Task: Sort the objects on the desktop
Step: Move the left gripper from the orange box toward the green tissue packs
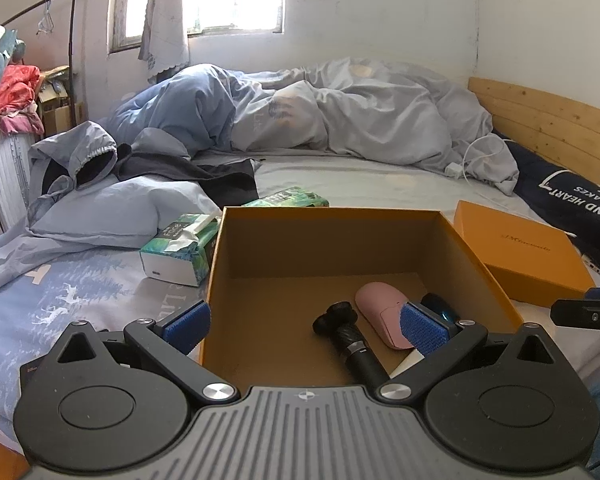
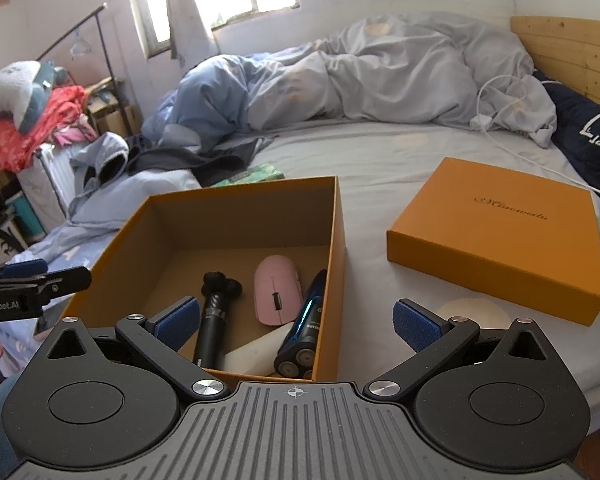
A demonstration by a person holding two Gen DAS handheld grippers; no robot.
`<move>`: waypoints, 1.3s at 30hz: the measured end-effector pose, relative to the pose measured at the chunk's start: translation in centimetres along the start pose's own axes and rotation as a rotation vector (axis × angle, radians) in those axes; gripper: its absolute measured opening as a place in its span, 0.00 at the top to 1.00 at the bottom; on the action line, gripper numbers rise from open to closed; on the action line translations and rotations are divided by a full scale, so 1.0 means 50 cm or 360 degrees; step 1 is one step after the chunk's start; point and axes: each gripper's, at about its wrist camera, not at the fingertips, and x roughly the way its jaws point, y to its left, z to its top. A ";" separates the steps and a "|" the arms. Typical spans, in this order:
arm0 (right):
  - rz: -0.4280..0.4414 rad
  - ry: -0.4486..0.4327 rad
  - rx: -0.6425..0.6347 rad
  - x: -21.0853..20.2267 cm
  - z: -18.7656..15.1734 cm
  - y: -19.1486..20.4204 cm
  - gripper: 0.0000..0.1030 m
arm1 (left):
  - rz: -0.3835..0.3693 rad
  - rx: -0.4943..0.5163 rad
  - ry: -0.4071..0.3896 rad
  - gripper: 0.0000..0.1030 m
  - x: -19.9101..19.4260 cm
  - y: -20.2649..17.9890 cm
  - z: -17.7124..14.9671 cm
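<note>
An open orange box (image 2: 336, 240) (image 1: 472, 264) sits on the bed. Inside lie a pink mouse (image 2: 278, 290) (image 1: 380, 312), a black stick-like device (image 2: 214, 320) (image 1: 352, 344), a blue-black electric shaver (image 2: 304, 328) and a white block (image 2: 256, 354). The box lid (image 2: 500, 236) (image 1: 520, 256) lies to the right. My left gripper (image 1: 304, 322) is open and empty over the box's near edge. My right gripper (image 2: 296, 320) is open and empty, its jaws astride the box's right wall. A round cream disc (image 2: 474, 312) lies by my right finger.
Tissue packs (image 1: 180, 252) (image 1: 288, 198) lie left of and behind the box. A rumpled grey duvet (image 2: 380, 68), clothes (image 1: 80, 168) and a white charger cable (image 2: 500, 120) lie on the bed. A wooden headboard (image 2: 572, 48) stands at the right.
</note>
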 end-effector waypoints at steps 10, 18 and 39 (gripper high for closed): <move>0.0003 -0.0001 -0.0003 -0.004 0.000 -0.001 0.00 | -0.0018 -0.0004 -0.0011 0.00 0.005 -0.006 0.008; 0.0016 0.0004 -0.0003 0.003 0.000 0.003 0.00 | -0.0051 0.0029 -0.0020 0.00 0.004 -0.001 -0.017; 0.0042 -0.0004 0.0076 0.007 0.009 -0.030 0.00 | -0.0007 0.0010 -0.0030 0.00 0.033 0.038 0.001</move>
